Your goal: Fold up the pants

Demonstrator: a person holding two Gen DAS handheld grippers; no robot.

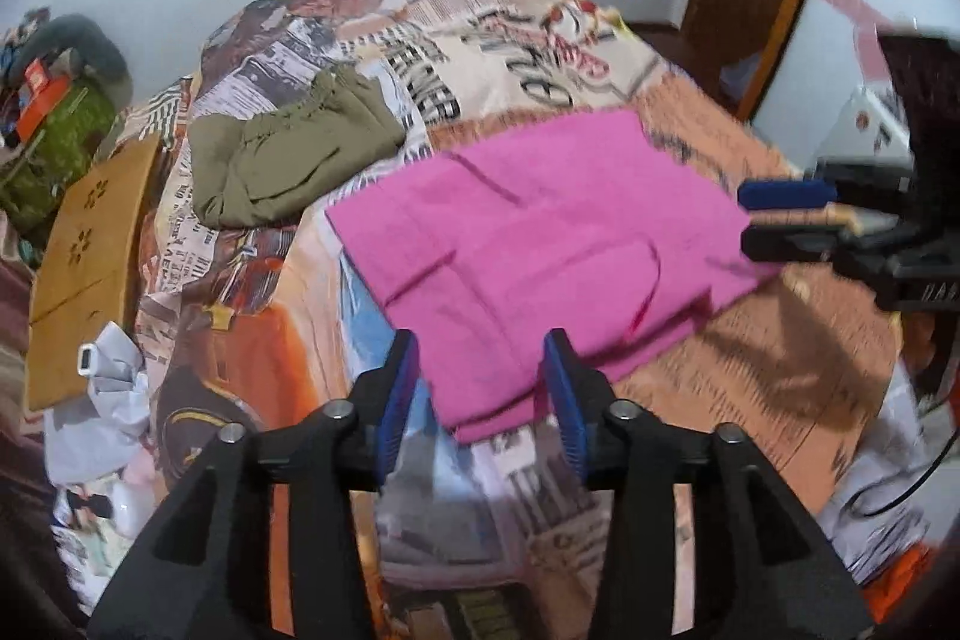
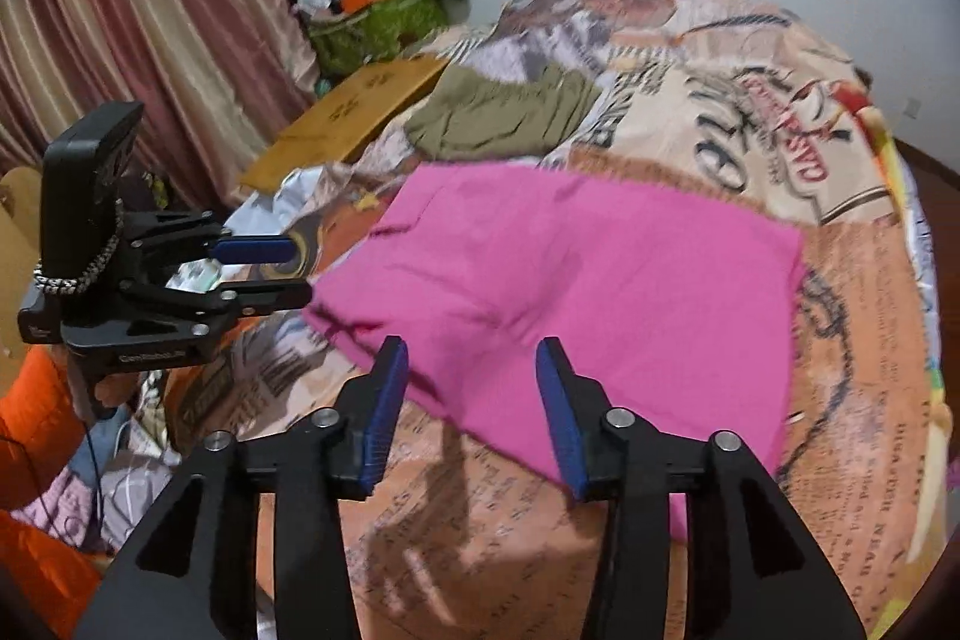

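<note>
Blue-padded left gripper (image 1: 483,388) and right gripper (image 2: 471,400) hover wide open, holding nothing.
Between and beyond both sets of fingers, the folded pink cotton pants (image 1: 540,244) lie flat on the newsprint-patterned bedspread (image 2: 780,148), seemingly for another fold. Olive-green crumpled shorts (image 1: 288,160) sit farther off; nothing blocks either approach.

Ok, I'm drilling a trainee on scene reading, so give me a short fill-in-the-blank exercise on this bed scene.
1. The folded pants nearest both tongs are ____ in colour.
2. The olive garment lies ____ from the tongs than the folded pants.
3. The left tongs and right tongs both hold ____.
4. The bedspread is printed like a ____.

Missing words: pink; farther; nothing; newspaper
</note>
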